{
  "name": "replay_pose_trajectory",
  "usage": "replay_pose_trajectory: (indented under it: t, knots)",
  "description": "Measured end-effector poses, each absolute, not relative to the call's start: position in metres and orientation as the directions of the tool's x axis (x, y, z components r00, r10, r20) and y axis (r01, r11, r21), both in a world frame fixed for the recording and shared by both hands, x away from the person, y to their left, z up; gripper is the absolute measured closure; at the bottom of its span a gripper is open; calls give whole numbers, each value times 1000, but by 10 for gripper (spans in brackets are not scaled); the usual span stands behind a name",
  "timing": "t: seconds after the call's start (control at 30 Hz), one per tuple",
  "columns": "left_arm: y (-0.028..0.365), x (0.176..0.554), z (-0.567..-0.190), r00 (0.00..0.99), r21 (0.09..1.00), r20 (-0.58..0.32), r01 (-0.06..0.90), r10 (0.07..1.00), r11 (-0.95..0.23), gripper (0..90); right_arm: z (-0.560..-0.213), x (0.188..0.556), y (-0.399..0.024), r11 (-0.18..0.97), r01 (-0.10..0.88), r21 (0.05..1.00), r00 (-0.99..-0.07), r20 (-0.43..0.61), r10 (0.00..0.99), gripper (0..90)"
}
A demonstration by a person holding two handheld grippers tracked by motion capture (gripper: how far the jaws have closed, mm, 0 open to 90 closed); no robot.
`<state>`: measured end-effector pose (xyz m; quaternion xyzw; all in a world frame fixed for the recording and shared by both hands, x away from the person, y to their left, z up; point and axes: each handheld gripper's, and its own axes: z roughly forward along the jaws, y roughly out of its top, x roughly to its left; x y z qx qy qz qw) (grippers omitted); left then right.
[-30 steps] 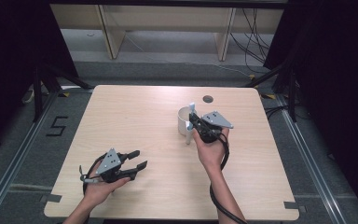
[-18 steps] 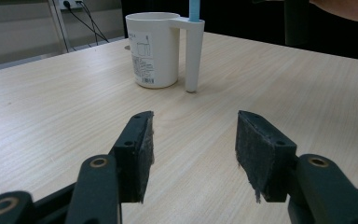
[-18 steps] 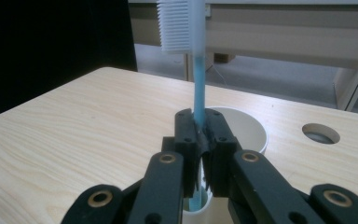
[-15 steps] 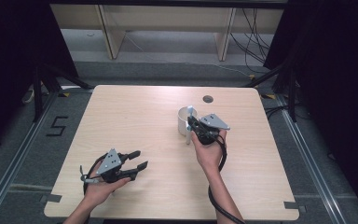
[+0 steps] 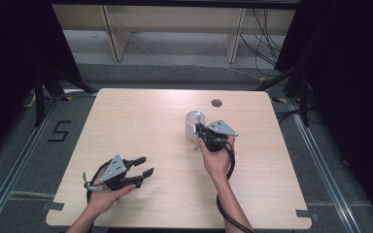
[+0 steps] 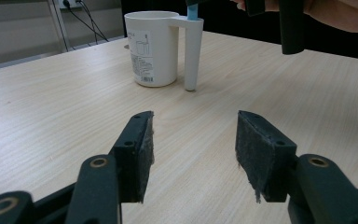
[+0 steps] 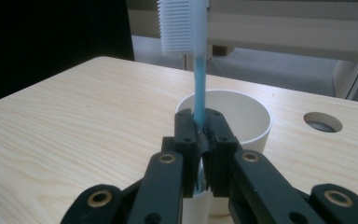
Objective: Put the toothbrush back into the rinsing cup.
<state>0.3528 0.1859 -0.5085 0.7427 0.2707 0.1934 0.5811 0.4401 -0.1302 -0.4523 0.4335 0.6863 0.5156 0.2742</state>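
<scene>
A white cup [image 5: 193, 123] with a straight handle [image 6: 193, 51] stands upright right of the table's middle. My right gripper [image 5: 202, 131] hovers at the cup's near right side, by the handle, and is shut on a blue toothbrush [image 7: 199, 84]. The brush stands upright, with its white bristle head [image 7: 182, 23] at the top. Its lower end [image 6: 192, 11] sits at the top of the cup's handle. My left gripper [image 5: 143, 166] rests low near the table's front left. It is open, and nothing lies between its pads [image 6: 144, 149].
The light wooden table [image 5: 141, 121] has a round cable hole [image 5: 216, 103] at the back right, behind the cup. Beyond the far edge are shelf legs and cables on the floor. A floor marking "5" [image 5: 59, 131] lies left of the table.
My right gripper has edged a little closer to the cup with the toothbrush still in it. The left gripper and the cup have stayed put.
</scene>
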Motion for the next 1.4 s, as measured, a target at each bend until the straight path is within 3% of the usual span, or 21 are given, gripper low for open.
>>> replay_pose_trajectory:
  t: [0.27,0.7,1.4]
  knots:
    - [186,353,-509,781,972,-36,172,624,-158,463,-455,441,-131,110,310,944,-466,50,884,848]
    - [186,353,-509,776,968,-32,182,629,-175,462,-459,442,-132,123,336,934,-459,48,887,472]
    - [187,353,-510,775,974,-35,169,631,-154,456,-456,421,-159,237,350,906,-507,-30,861,380]
